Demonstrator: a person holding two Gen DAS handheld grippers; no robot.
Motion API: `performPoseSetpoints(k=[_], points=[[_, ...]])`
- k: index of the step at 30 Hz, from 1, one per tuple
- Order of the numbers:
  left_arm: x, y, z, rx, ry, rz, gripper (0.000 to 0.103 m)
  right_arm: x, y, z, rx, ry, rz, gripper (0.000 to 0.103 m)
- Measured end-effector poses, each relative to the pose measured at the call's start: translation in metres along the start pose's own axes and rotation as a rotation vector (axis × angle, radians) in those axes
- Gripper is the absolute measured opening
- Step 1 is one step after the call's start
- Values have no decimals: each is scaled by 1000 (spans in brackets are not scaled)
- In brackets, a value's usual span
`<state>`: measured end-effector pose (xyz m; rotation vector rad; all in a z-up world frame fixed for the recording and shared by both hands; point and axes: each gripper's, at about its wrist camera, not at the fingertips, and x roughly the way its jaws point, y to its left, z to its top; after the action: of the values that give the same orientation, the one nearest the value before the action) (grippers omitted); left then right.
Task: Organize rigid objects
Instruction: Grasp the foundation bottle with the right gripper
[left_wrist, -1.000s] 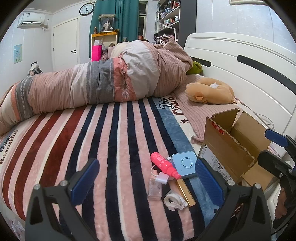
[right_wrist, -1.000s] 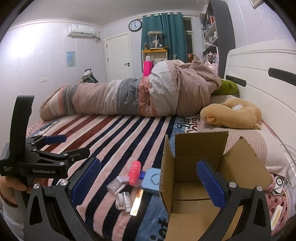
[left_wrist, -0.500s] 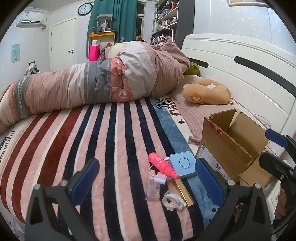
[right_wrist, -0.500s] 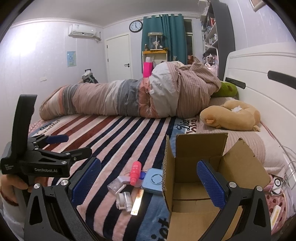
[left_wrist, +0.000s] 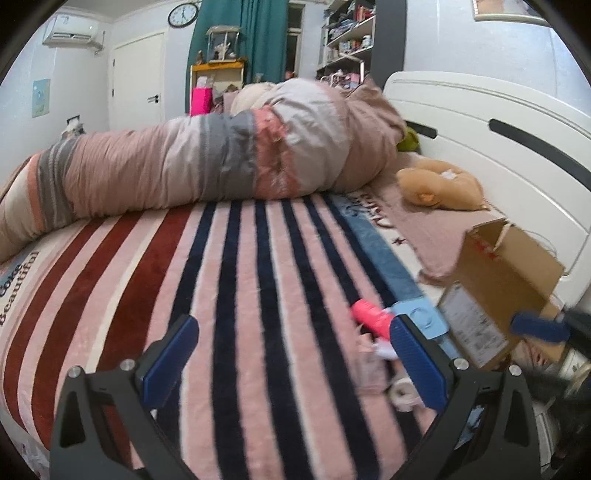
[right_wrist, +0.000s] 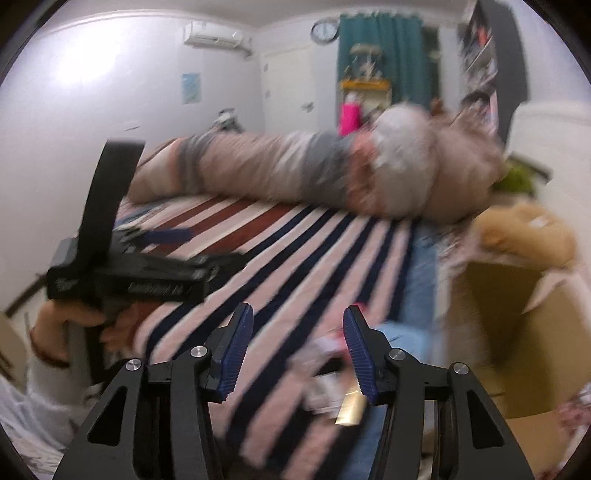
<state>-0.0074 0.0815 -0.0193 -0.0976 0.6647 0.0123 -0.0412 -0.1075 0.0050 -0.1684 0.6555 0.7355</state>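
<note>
A small pile of objects lies on the striped blanket (left_wrist: 258, 295) beside an open cardboard box (left_wrist: 506, 280): a pink bottle (left_wrist: 369, 319), a light blue square case (left_wrist: 421, 319), a white tape roll (left_wrist: 400, 395) and a gold bar (right_wrist: 349, 408). My left gripper (left_wrist: 291, 363) is open and empty, left of the pile. My right gripper (right_wrist: 297, 350) is empty, its jaws partly closed, above the blurred pile; the box (right_wrist: 517, 332) stands to its right. The left gripper also shows in the right wrist view (right_wrist: 170, 236).
A rolled striped duvet (left_wrist: 221, 162) lies across the far side of the bed. A tan plush toy (left_wrist: 439, 186) rests by the white headboard (left_wrist: 498, 140). The bed's near edge is just below both grippers.
Both views have swung left, with motion blur in the right view. The right gripper's jaws have narrowed from wide open. The pile now sits at the left gripper's right finger.
</note>
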Motion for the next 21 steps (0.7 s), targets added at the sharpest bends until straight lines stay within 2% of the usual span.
performPoseSetpoints(k=[2, 6, 11, 13, 14, 16, 18, 21], points=[[7, 15, -8, -12, 18, -6, 102, 27, -2, -11, 26, 65, 18, 47], [21, 30, -20, -38, 49, -23, 102, 81, -15, -34, 69, 165, -17, 47], [30, 41, -29, -77, 64, -42, 102, 127, -35, -41, 126, 251, 16, 47], [32, 44, -31, -83, 68, -41, 102, 146, -39, -42, 152, 300, -13, 47], [33, 46, -32, -86, 68, -39, 102, 153, -41, -41, 174, 309, -44, 47], [33, 49, -32, -95, 67, -35, 102, 163, -47, -37, 236, 311, -48, 49], [32, 52, -33, -107, 65, -39, 102, 171, -44, -35, 237, 315, -72, 49], [31, 57, -34, -112, 66, -39, 102, 177, -29, -36, 160, 327, -99, 38]])
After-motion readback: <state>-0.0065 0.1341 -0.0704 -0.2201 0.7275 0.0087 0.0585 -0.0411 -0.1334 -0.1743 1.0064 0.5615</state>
